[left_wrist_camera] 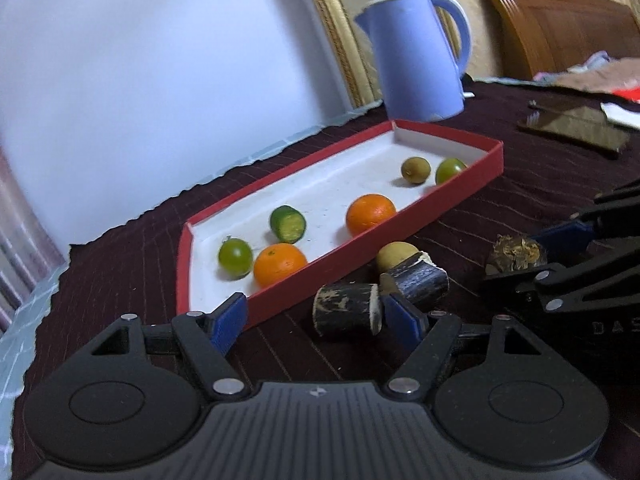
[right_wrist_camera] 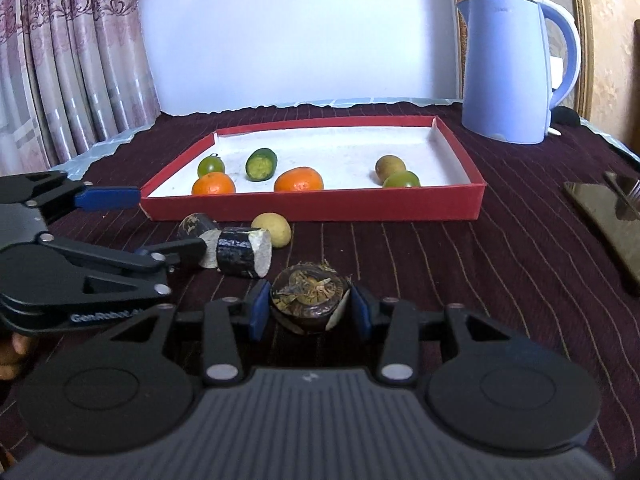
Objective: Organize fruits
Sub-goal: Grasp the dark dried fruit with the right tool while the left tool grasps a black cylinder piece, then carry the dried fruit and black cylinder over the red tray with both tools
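A red tray (right_wrist_camera: pixel 312 206) with a white floor holds two oranges (right_wrist_camera: pixel 213 184), a cut cucumber piece (right_wrist_camera: pixel 261 164), green tomatoes (right_wrist_camera: pixel 211 165) and a brownish fruit (right_wrist_camera: pixel 390 165). In front of it lie two dark sugarcane pieces (right_wrist_camera: pixel 243 253) and a yellow fruit (right_wrist_camera: pixel 273 229). My right gripper (right_wrist_camera: pixel 307 311) is shut on a brown water chestnut (right_wrist_camera: pixel 309 297). My left gripper (left_wrist_camera: pixel 316 318) is open, with a sugarcane piece (left_wrist_camera: pixel 346 309) between its fingers. The tray (left_wrist_camera: pixel 452 204) and the water chestnut (left_wrist_camera: pixel 516 254) also show in the left wrist view.
A blue kettle (right_wrist_camera: pixel 512 64) stands behind the tray at the right. A dark phone-like slab (right_wrist_camera: pixel 608 220) lies at the far right on the maroon cloth (right_wrist_camera: pixel 440 264). A curtain (right_wrist_camera: pixel 60 60) hangs at the left and a white wall behind.
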`<state>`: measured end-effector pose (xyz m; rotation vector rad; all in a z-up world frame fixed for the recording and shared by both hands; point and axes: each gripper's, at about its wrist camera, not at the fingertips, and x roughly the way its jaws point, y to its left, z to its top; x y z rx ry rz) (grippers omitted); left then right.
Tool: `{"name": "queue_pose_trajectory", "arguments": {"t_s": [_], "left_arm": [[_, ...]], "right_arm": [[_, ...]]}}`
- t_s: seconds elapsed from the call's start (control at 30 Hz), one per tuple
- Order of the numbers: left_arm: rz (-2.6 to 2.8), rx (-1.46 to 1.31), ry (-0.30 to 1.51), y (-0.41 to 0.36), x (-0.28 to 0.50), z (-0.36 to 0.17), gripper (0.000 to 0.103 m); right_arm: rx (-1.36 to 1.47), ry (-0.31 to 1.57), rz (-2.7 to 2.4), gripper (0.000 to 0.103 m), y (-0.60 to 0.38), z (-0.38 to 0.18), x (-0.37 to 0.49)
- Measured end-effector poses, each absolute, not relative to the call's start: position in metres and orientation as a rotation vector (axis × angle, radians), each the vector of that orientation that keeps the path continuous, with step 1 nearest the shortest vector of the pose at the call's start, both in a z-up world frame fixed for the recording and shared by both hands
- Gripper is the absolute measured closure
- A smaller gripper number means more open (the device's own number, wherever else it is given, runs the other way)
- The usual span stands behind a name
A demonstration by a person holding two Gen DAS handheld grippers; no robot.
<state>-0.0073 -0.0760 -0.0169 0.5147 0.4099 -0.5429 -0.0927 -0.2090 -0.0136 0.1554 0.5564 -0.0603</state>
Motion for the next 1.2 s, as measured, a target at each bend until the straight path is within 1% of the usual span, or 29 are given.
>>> {"name": "queue_pose_trajectory", "arguments": {"t_s": [0.07,0.13,0.2,0.23,0.3,0.33,0.37,0.53,0.7,0.8,1.1,1.2], "left_arm": [[-0.553,0.526,0.428,-0.08,-0.001,-0.019,0.027],[-0.561,0.531,0.437,-0.082,0.004,-0.021,0.03],[-0.587,0.528,0.463,-0.083,0.01,-0.022,0.041],[-0.602,0.515,0.474,-0.083,0.011,-0.023,0.045],[-0.636,0.486,0.494,-0.082,0.013,-0.022,0.062],[-0.654,0.471,0.508,-0.081,0.014,-0.022,0.066],[-0.66,0.455,0.517,-0.08,0.014,-0.021,0.068],[-0.662,0.346,0.558,-0.068,0.017,-0.014,0.07],[-0.577,0.318,0.474,-0.058,-0.002,0.001,0.07],[-0.525,0.297,0.46,-0.058,-0.009,0.01,0.07],[-0.359,0.212,0.52,-0.062,0.01,0.023,0.07],[-0.339,0.183,0.515,-0.061,0.014,0.03,0.07]], "right_arm": [[0.163,0.555,-0.059,0.062,-0.21,-0.014,-0.092],[0.159,0.553,-0.059,0.062,-0.209,-0.014,-0.094],[0.156,0.552,-0.06,0.062,-0.209,-0.015,-0.094],[0.157,0.551,-0.06,0.062,-0.209,-0.015,-0.094],[0.158,0.55,-0.061,0.062,-0.209,-0.015,-0.094],[0.157,0.55,-0.061,0.062,-0.209,-0.015,-0.094],[0.155,0.55,-0.062,0.062,-0.208,-0.015,-0.094],[0.152,0.547,-0.063,0.062,-0.207,-0.012,-0.096],[0.155,0.522,-0.064,0.062,-0.206,-0.005,-0.098],[0.153,0.51,-0.066,0.062,-0.205,-0.002,-0.098],[0.109,0.462,-0.095,0.062,-0.201,0.022,-0.086],[0.099,0.44,-0.115,0.062,-0.206,0.033,-0.078]]}}
